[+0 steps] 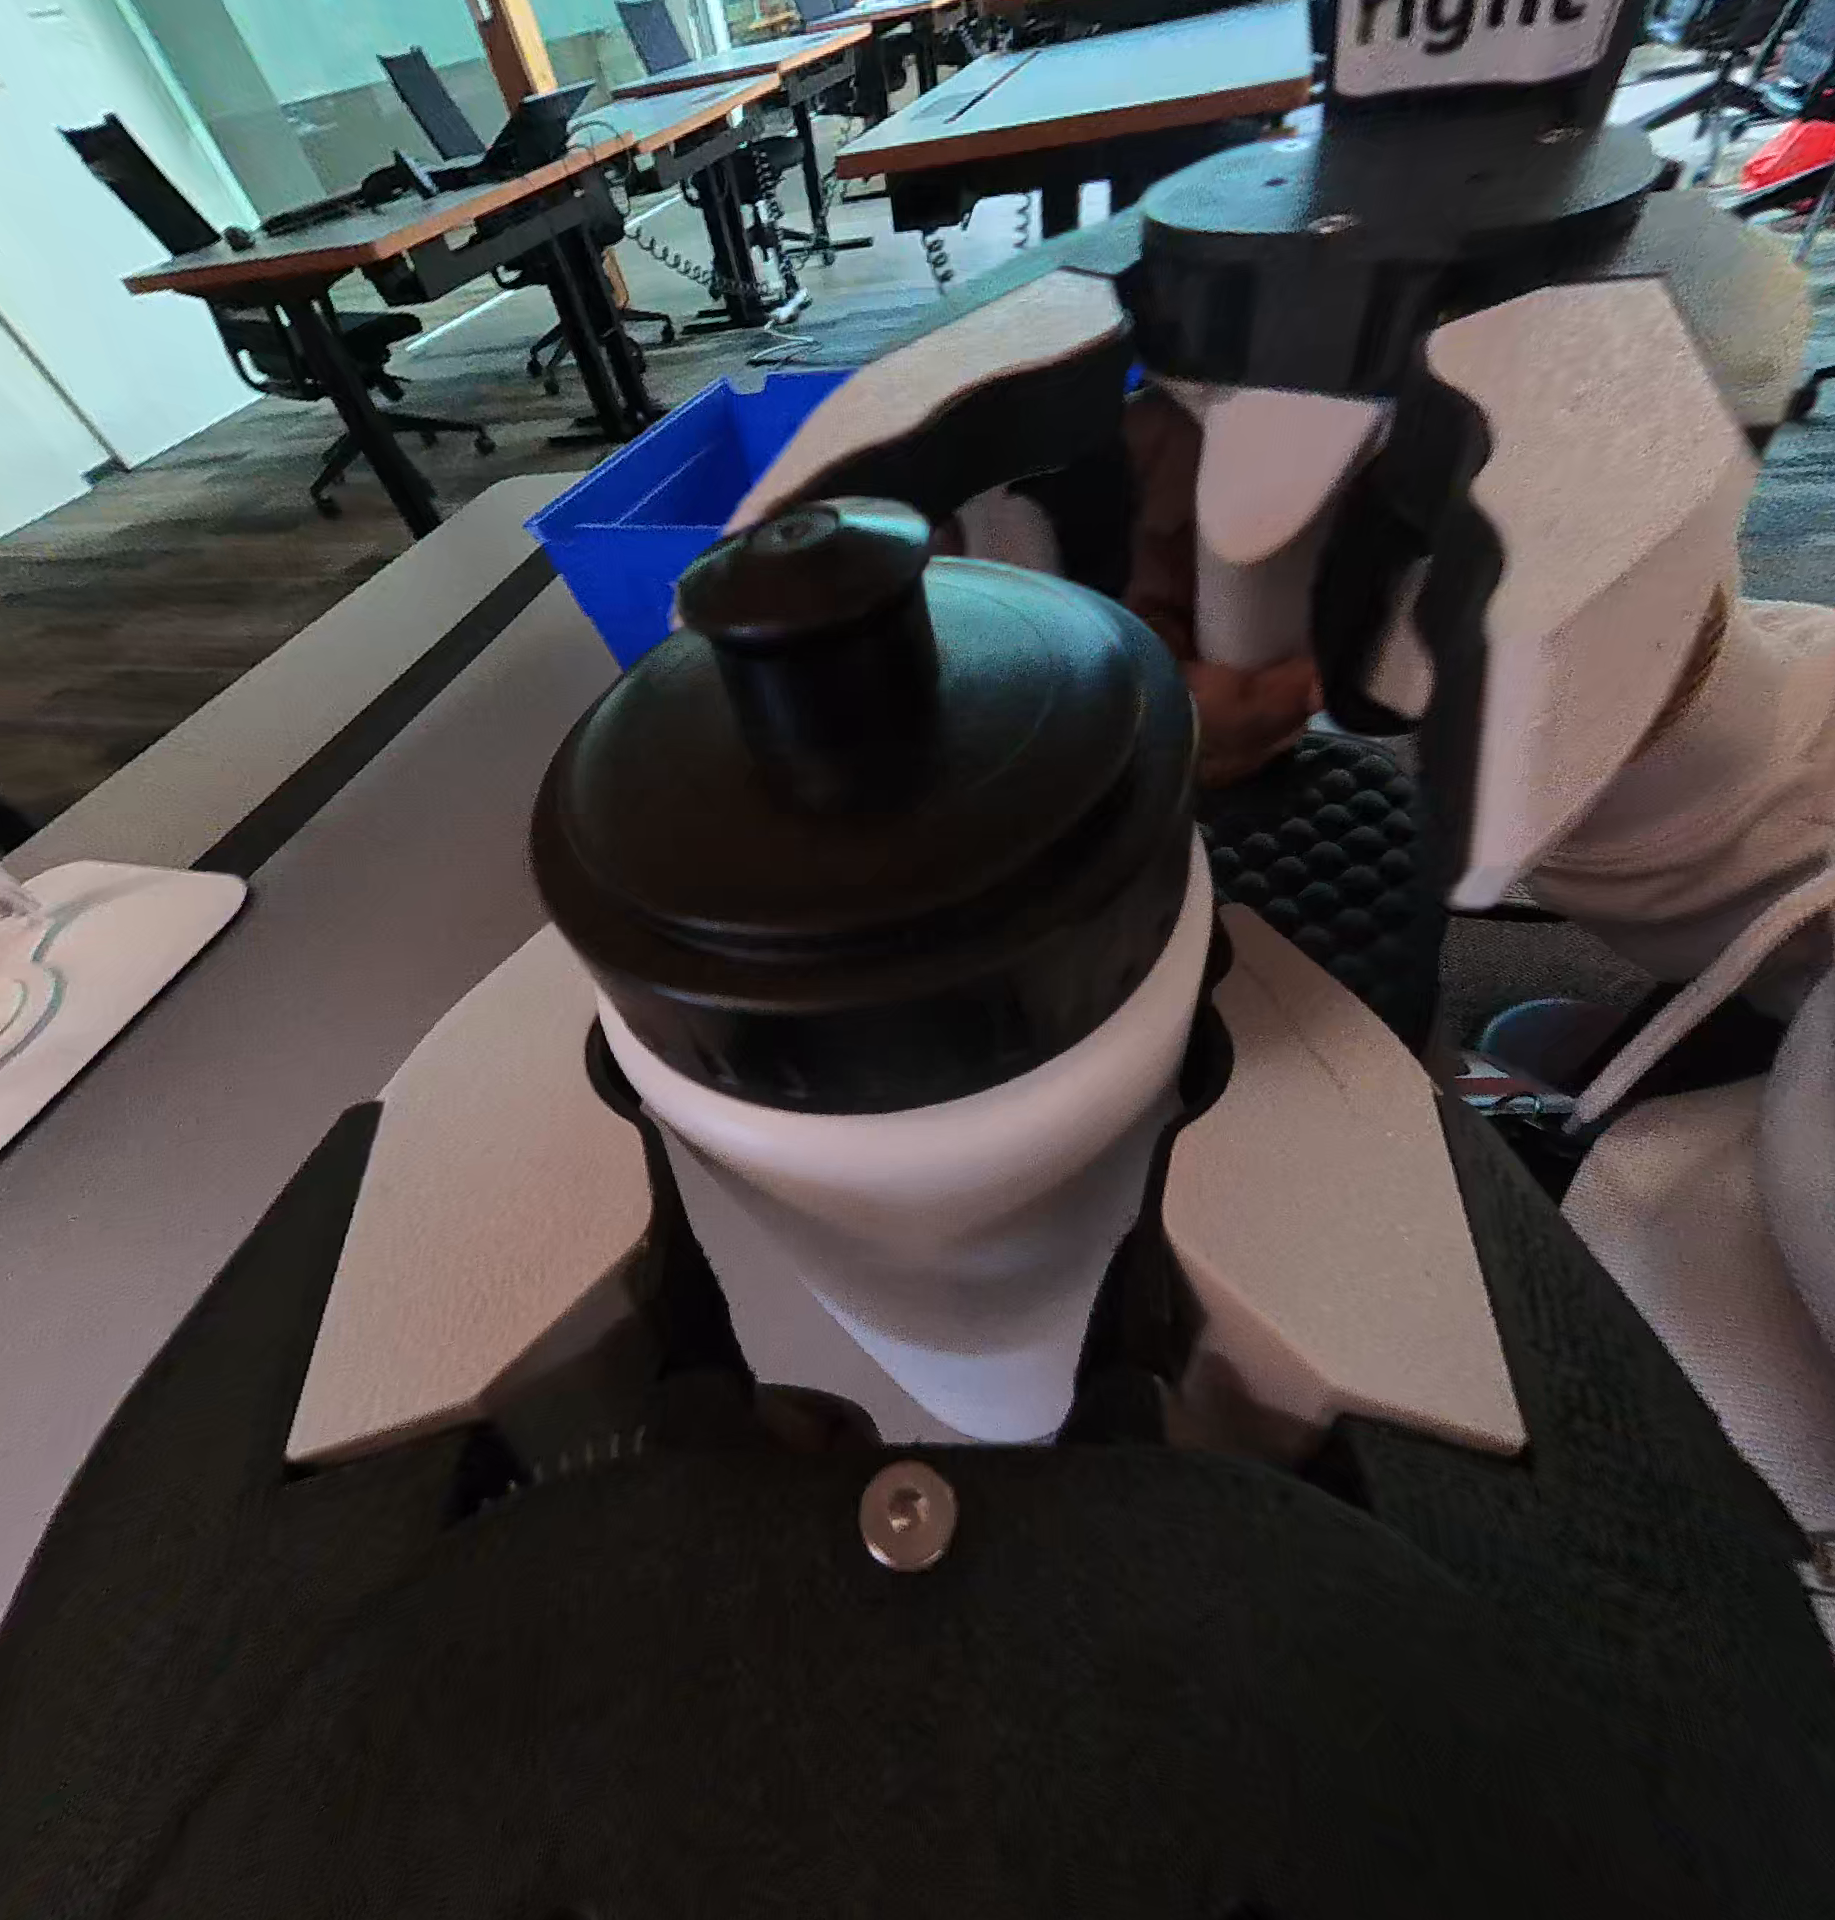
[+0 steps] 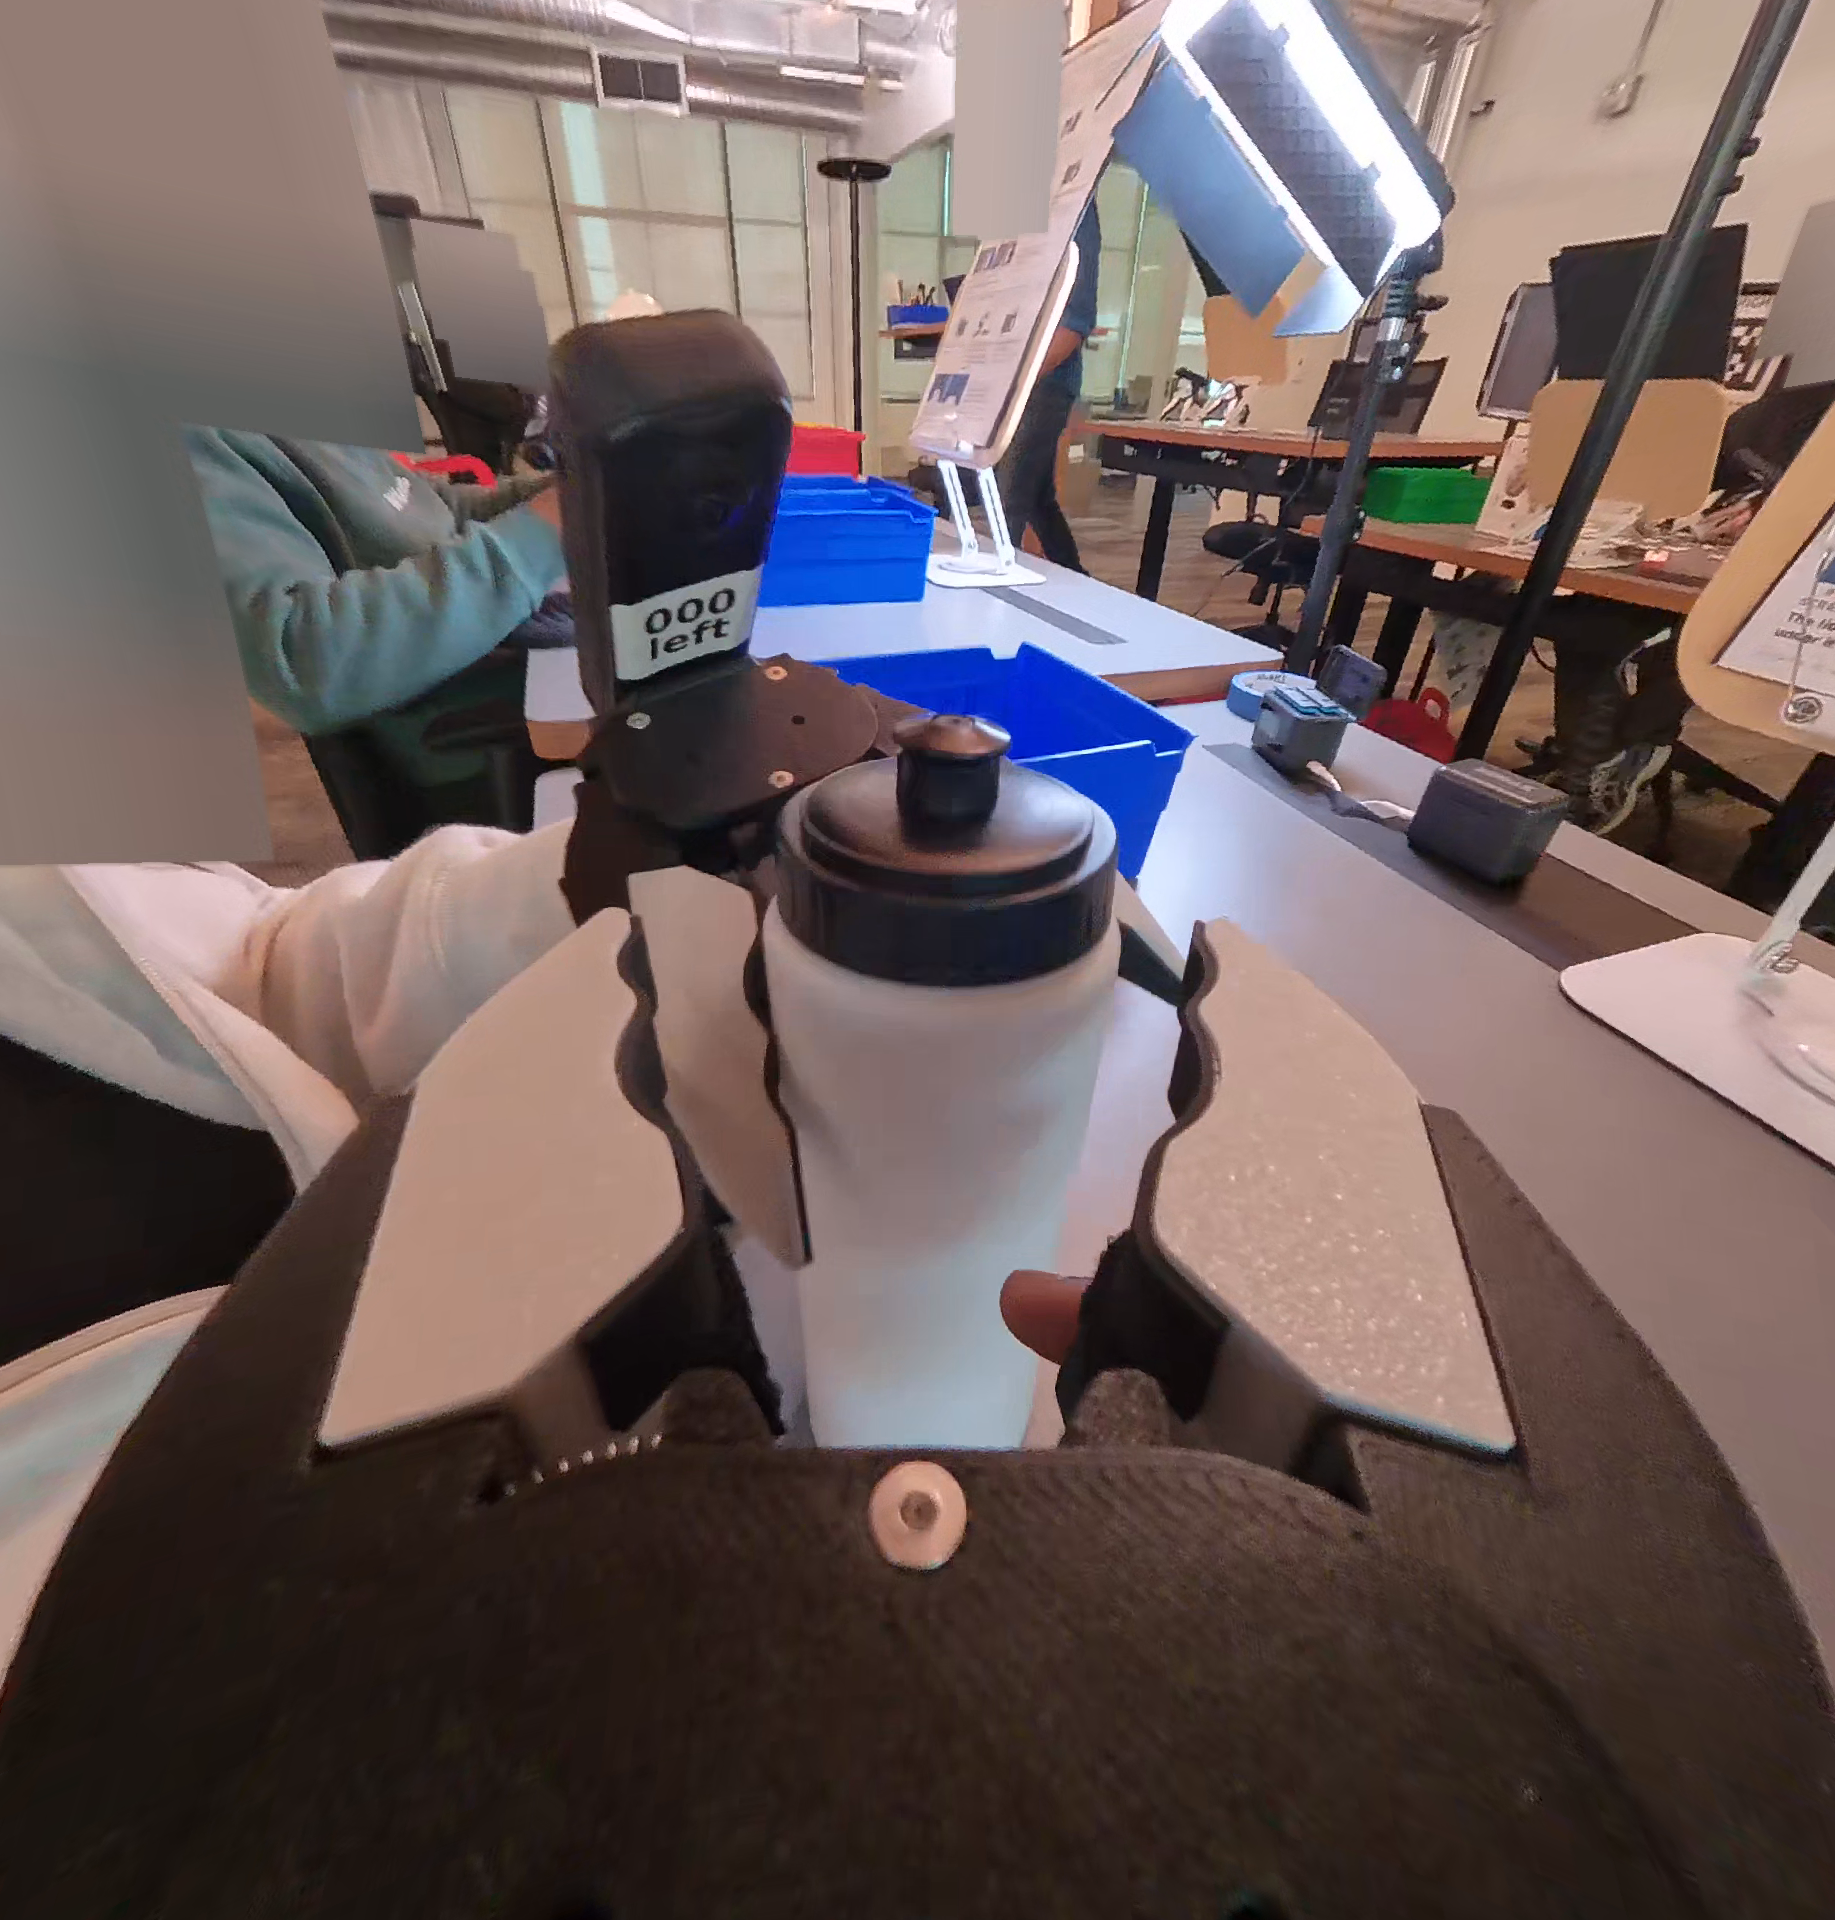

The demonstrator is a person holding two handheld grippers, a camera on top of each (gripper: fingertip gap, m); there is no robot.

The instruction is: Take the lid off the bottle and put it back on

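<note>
Your left gripper (image 1: 908, 1081) is clamped on the white bottle (image 2: 923, 1164), holding it upright above the grey table (image 2: 1432, 1091); the black lid (image 2: 949, 862) sits on its neck; your right gripper (image 2: 918, 1132) stands spread either side of the body, fingers (image 2: 1308, 1195) not touching.

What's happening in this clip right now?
A person holds a tool in each hand over a grey table. The left tool is clamped on the white bottle just below its black lid, which is on. The right tool is open, its fingers on either side of the bottle, not gripping. A blue bin sits behind.
</note>
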